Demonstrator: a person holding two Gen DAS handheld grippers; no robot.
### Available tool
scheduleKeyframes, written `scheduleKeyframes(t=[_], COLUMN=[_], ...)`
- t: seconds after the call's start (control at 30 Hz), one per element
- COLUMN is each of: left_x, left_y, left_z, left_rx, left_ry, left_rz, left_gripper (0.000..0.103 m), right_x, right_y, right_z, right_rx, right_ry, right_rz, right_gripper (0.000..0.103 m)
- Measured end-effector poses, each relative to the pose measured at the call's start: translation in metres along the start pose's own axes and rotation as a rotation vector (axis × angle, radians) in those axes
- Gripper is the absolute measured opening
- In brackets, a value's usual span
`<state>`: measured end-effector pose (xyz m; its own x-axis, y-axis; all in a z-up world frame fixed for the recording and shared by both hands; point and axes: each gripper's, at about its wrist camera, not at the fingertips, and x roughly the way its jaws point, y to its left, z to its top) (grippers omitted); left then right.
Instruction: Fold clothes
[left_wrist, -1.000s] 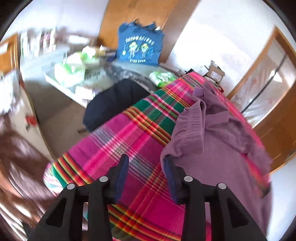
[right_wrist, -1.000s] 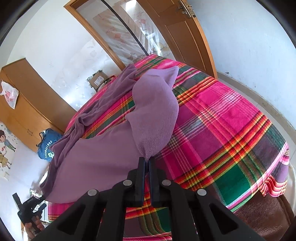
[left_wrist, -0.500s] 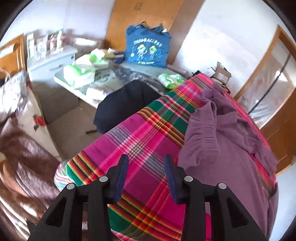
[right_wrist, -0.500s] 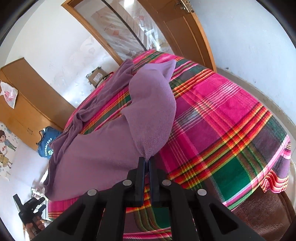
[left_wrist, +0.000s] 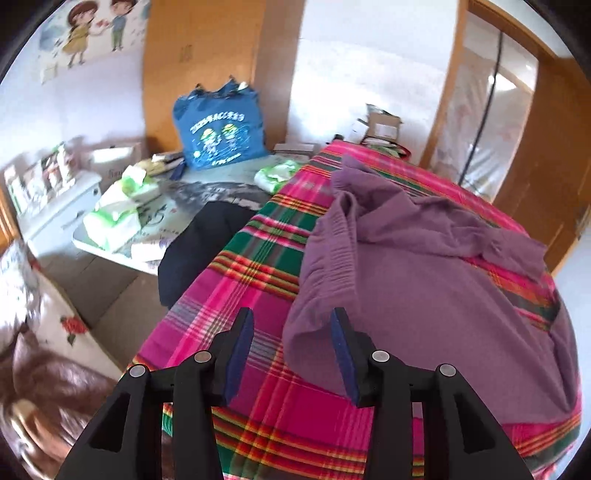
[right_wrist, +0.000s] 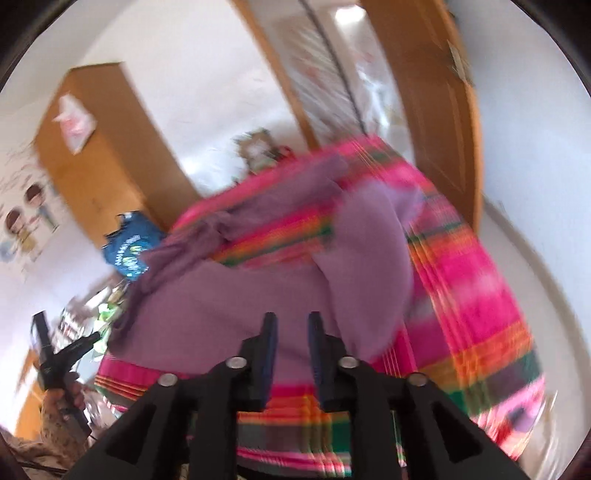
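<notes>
A purple garment lies spread and rumpled on a table under a pink, green and orange plaid cloth. Its near corner with a gathered band sits just ahead of my left gripper, which is open and empty, the corner near its right finger. In the blurred right wrist view the same garment has one part folded over toward the right. My right gripper hangs above the near hem, open with nothing between its fingers. The left gripper shows at far left, held in a hand.
A blue printed bag stands against a wooden cabinet. A low table carries green and white packs. A dark garment hangs beside the plaid table. Cardboard boxes and a wooden door lie beyond.
My right gripper has opened and let go of the purple fold, and its view has swung and blurred. My left gripper has shifted so the garment's corner sits close to its right finger.
</notes>
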<state>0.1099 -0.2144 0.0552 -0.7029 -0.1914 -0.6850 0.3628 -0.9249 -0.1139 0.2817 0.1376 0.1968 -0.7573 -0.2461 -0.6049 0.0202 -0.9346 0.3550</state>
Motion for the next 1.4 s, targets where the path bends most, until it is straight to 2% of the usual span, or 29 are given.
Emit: scheduleKeyframes(t=[0.1, 0.2, 0.27, 0.4, 0.5, 0.67, 0.87, 1.07, 1.23, 1.3, 1.4], left_x=[-0.001, 0.001, 0.002, 0.003, 0.0, 0.006, 0.013, 0.019, 0.023, 0.026, 0.033], left_y=[-0.007, -0.01, -0.01, -0.014, -0.016, -0.014, -0.021, -0.021, -0.031, -0.032, -0.035], left_z=[0.001, 0.002, 0.002, 0.004, 0.004, 0.006, 0.001, -0.003, -0.006, -0.005, -0.003], left_rx=[0.035, 0.045, 0.049, 0.062, 0.091, 0.082, 0.133, 0.097, 0.14, 0.15, 0.172], left_ry=[-0.006, 0.009, 0.018, 0.025, 0.007, 0.014, 0.034, 0.055, 0.003, 0.018, 0.029], left_rz=[-0.003, -0.004, -0.002, -0.023, -0.017, 0.005, 0.045, 0.071, 0.203, 0.197, 0.228], left_gripper=[0.045, 0.045, 0.045, 0.045, 0.045, 0.045, 0.045, 0.045, 0.045, 0.045, 0.045], right_x=[-0.003, 0.009, 0.032, 0.092, 0.149, 0.21, 0.283, 0.335, 0.378, 0.395, 0.418], right_y=[0.042, 0.09, 0.121, 0.177, 0.223, 0.269, 0.325, 0.367, 0.402, 0.416, 0.424], right_z=[0.039, 0.072, 0.092, 0.112, 0.122, 0.117, 0.11, 0.104, 0.099, 0.098, 0.09], right_rx=[-0.177, -0.338, -0.421, -0.552, -0.64, -0.752, -0.886, -0.953, -1.008, -1.03, -1.067], right_ry=[-0.043, -0.063, -0.058, 0.013, 0.121, 0.205, 0.306, 0.377, 0.437, 0.461, 0.494], right_rz=[0.02, 0.096, 0.134, 0.213, 0.33, 0.372, 0.42, 0.398, 0.378, 0.37, 0.302], right_gripper=[0.03, 0.037, 0.04, 0.04, 0.04, 0.04, 0.041, 0.043, 0.044, 0.044, 0.044])
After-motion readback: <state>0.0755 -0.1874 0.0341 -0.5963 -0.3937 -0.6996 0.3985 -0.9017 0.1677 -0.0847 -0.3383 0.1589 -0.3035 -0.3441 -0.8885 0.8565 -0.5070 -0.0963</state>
